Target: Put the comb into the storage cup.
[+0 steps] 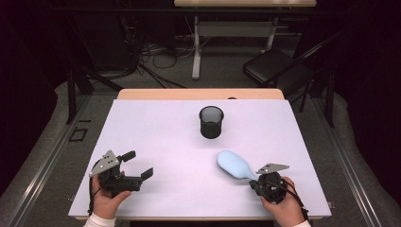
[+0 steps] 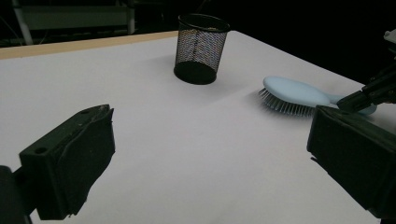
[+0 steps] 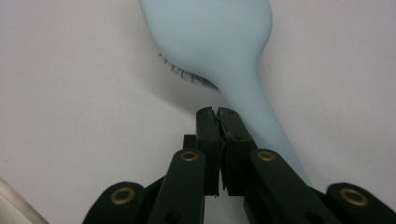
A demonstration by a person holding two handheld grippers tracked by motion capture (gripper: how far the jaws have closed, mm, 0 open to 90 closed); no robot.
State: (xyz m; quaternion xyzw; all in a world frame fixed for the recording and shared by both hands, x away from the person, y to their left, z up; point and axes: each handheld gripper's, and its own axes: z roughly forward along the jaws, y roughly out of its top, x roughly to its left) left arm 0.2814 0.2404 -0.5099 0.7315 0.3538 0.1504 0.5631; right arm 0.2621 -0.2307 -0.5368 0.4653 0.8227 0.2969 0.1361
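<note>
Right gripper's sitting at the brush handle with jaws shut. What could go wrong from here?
1. The right gripper is shut beside the hairbrush handle, not around it; lifting now would probably leave it behind.
2. Shut jaws may nudge the brush sideways.
3. The mesh cup looks light; a long brush could tip it.

You won't find any words, numbers, labels or signs to read here. The blue hairbrush [image 1: 235,165], the black mesh cup [image 1: 211,121] and the white table [image 1: 156,132] are all plain.

Pale blue hairbrush [image 1: 235,165] bristles-down on the white table, handle toward the person.
</note>
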